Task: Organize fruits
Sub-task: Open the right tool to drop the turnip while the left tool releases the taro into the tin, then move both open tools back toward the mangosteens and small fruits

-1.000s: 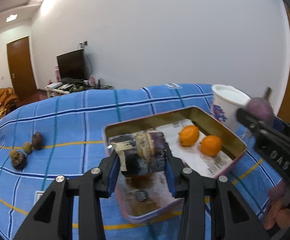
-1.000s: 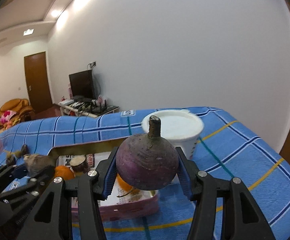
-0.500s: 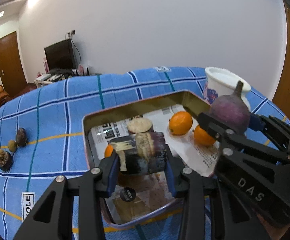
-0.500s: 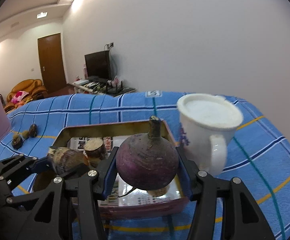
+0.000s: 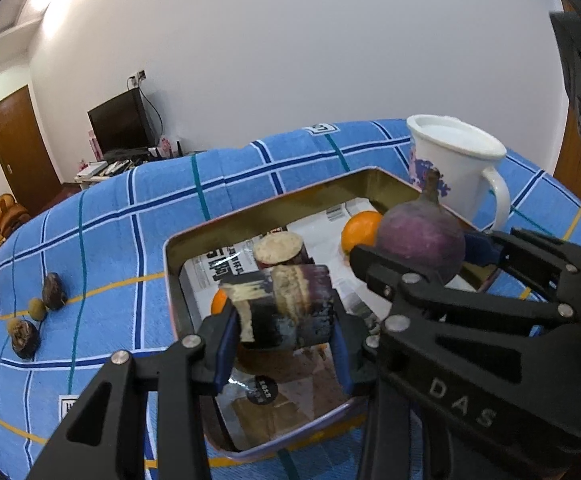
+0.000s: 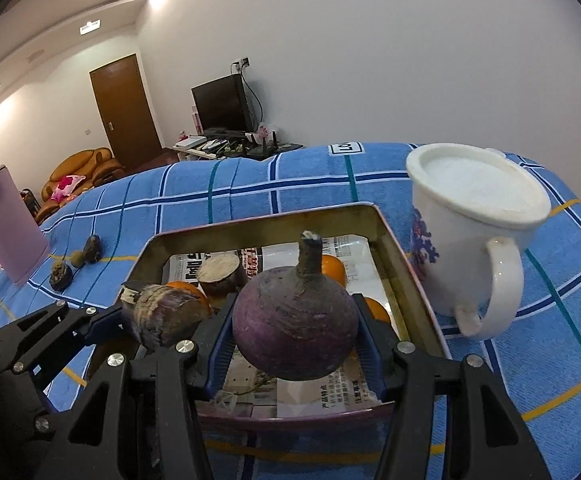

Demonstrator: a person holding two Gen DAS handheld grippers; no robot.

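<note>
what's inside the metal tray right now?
Inside the metal tray: printed paper lining, oranges, one cut root piece. The held purple turnip and dark root chunk cover part of the floor.

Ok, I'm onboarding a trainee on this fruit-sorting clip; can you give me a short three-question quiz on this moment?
1. True or false: the white mug stands inside the tin tray.
2. What does the right gripper hold? A) orange B) round purple root C) mug
3. Fill in: the left gripper is shut on a dark cut ___.

Key: 1 false, it stands beside the tray; 2 B; 3 chunk.
</note>
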